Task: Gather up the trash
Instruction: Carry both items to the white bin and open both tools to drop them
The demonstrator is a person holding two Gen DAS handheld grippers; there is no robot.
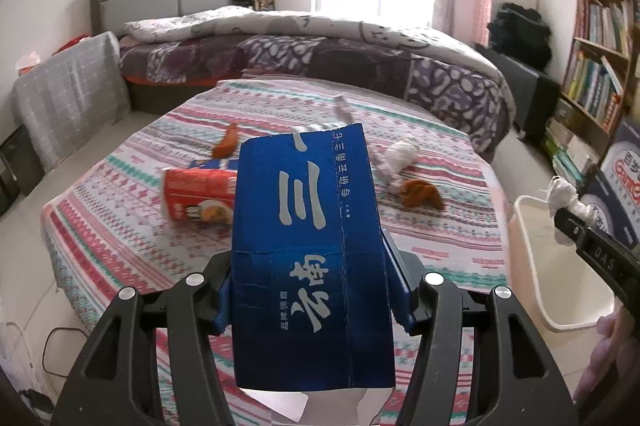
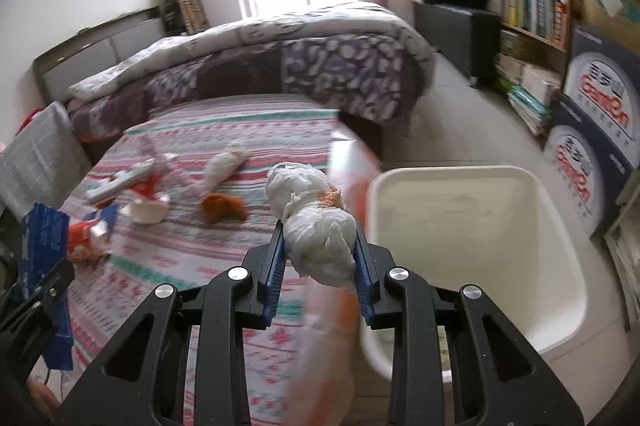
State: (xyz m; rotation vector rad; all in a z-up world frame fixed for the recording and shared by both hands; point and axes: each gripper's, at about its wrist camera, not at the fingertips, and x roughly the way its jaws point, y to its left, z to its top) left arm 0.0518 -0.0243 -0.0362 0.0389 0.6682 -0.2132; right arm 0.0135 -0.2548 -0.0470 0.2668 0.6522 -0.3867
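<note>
My left gripper [image 1: 310,290] is shut on a flattened blue carton [image 1: 308,226] with white characters, held above the striped tablecloth [image 1: 120,226]. My right gripper [image 2: 320,258] is shut on a crumpled white tissue wad [image 2: 316,226], held at the table's right edge beside the white bin [image 2: 556,226]. The bin also shows in the left wrist view [image 1: 540,290], with the right gripper and the wad [image 1: 564,201] over it. On the table lie a red cup [image 1: 196,195], orange peels [image 1: 420,195], and another tissue wad [image 1: 400,153].
A bed with a purple quilt [image 1: 320,53] stands behind the table. A bookshelf [image 1: 596,57] and stacked boxes [image 2: 596,129] line the right wall. A grey folded chair [image 1: 68,93] stands at the left. Pale floor surrounds the bin.
</note>
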